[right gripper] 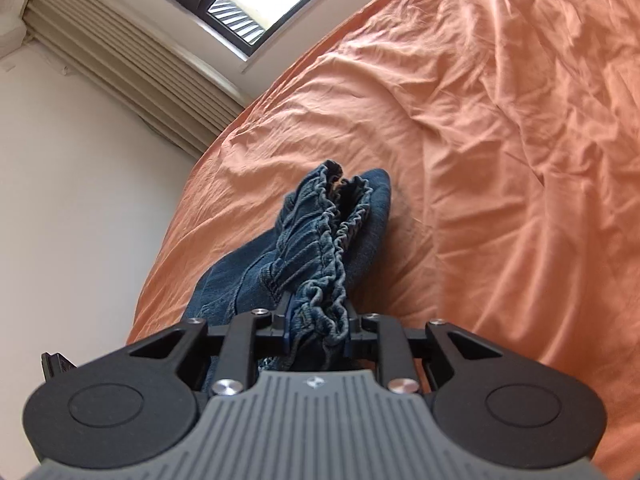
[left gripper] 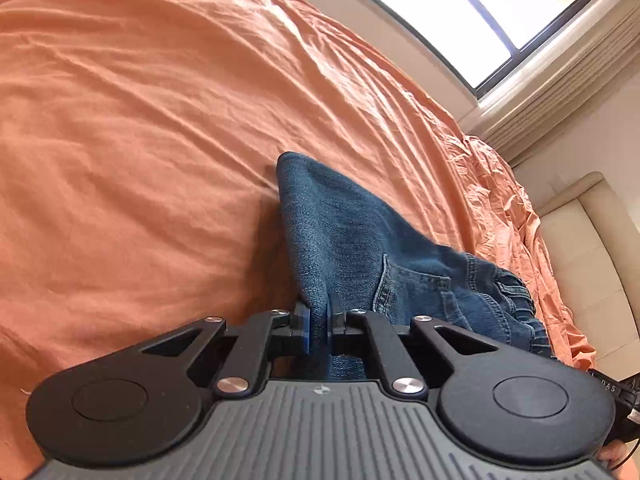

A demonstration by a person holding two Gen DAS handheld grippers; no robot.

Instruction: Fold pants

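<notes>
Both grips hold the jeans

My left gripper (left gripper: 319, 330) pinches the blue jeans (left gripper: 352, 240); my right gripper (right gripper: 318, 330) squeezes their stretchy waistband (right gripper: 332, 240). I should lift evenly toward 12 o'clock.

I am looking across a bed covered by a wrinkled orange sheet (left gripper: 160, 140) that is filling most of both views. A dark-framed window (left gripper: 500, 12) is glowing with daylight at the upper right of the left view and the top centre of the right. Pleated cream blinds (right gripper: 132, 76) are hanging bunched beside it. A plain cream wall (right gripper: 72, 200) is filling the right view's left side.
</notes>
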